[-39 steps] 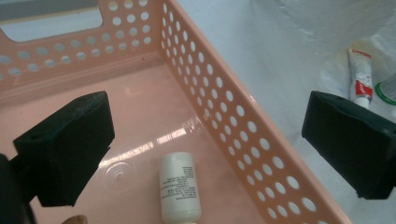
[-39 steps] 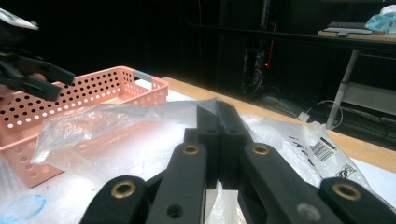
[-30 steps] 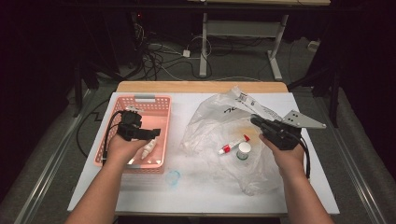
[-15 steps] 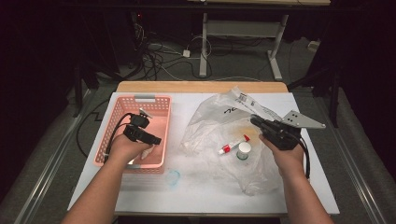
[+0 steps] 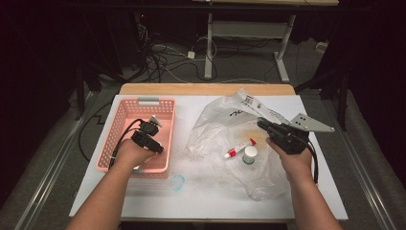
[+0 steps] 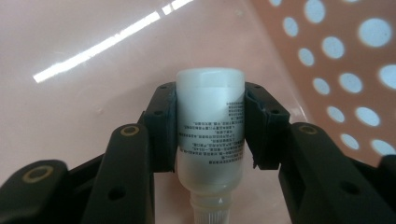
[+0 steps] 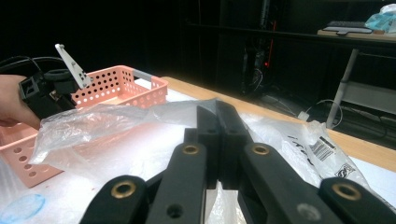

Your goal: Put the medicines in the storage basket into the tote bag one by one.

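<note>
Inside the pink basket [image 5: 123, 115], the left gripper [image 6: 210, 121], its jaws having just been closing, clasped a white bottle [image 6: 211, 128] between its 2 pads. The right gripper [image 7: 217, 126] was clenched, apparently pinching the clear plastic bag [image 5: 218, 127] on the table [image 5: 191, 191].

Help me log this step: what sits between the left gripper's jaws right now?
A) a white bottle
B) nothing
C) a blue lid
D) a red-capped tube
A: in the left gripper view, the left gripper has its pads against both sides of a white bottle over the pink basket.
</note>
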`<state>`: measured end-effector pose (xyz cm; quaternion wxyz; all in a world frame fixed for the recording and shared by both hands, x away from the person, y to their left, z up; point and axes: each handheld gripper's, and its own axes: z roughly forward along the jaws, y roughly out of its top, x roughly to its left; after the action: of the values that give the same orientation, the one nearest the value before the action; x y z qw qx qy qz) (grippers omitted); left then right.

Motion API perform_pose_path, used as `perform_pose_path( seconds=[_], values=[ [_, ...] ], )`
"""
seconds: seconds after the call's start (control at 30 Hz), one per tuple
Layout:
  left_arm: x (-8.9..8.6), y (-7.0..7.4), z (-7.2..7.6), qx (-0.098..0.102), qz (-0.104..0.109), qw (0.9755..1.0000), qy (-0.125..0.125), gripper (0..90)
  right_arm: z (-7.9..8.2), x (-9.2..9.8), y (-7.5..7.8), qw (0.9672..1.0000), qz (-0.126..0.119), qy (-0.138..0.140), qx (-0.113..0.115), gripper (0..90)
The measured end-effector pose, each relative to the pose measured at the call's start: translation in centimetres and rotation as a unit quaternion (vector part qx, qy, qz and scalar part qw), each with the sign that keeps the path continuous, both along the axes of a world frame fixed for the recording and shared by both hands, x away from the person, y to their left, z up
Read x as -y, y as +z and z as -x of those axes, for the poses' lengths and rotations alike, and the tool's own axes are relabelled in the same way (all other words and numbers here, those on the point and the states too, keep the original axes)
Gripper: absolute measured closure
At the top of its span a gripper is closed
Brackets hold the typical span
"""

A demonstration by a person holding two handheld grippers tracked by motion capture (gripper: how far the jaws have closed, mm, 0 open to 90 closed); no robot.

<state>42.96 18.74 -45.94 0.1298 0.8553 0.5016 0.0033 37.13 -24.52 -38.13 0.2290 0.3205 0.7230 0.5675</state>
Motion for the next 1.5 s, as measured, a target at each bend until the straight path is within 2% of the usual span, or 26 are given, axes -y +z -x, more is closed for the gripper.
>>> perform_pose_path(
  seconds=[0.2,0.37,0.47,0.63,0.77,0.9,1.03,1.17,1.3,1.5],
  values=[
    [0.1,0.1,0.1,0.006,0.006,1.0,-0.003,58.0,0.0,-0.1,0.0,1.0,0.001,0.001,0.0,90.0],
    [0.1,0.8,0.3,0.032,0.026,0.9991,-0.003,58.0,0.0,0.0,0.0,1.0,0.0,0.0,0.002,90.0],
    [0.3,1.4,0.6,0.056,0.039,0.9977,-0.002,58.0,0.0,0.0,0.0,1.0,0.001,0.001,0.002,90.0],
    [0.3,2.3,1.2,0.08,0.068,0.9944,-0.007,58.0,0.1,-0.1,0.0,1.0,0.0,0.001,0.001,90.0],
    [0.3,2.8,1.8,0.102,0.078,0.9917,-0.008,58.0,0.1,-0.2,0.0,1.0,0.0,0.0,0.001,90.0],
    [0.0,3.4,2.4,0.126,0.096,0.9873,-0.003,58.0,0.1,-0.2,0.0,1.0,0.001,0.001,0.002,90.0],
    [-0.4,4.0,3.3,0.156,0.114,0.9812,0.002,58.1,0.1,-0.2,0.0,1.0,0.004,0.003,0.002,90.0],
    [-0.6,4.5,4.4,0.189,0.136,0.9726,0.006,58.1,0.1,-0.3,-0.1,1.0,0.004,0.003,0.002,90.0],
    [-0.6,4.7,5.7,0.213,0.152,0.9651,0.004,58.1,0.1,-0.3,-0.1,1.0,0.004,0.002,0.001,90.0],
    [-0.6,5.0,7.4,0.238,0.188,0.953,0.0,58.1,0.1,-0.5,-0.1,0.9999,0.008,0.006,0.003,90.0]
  ],
)
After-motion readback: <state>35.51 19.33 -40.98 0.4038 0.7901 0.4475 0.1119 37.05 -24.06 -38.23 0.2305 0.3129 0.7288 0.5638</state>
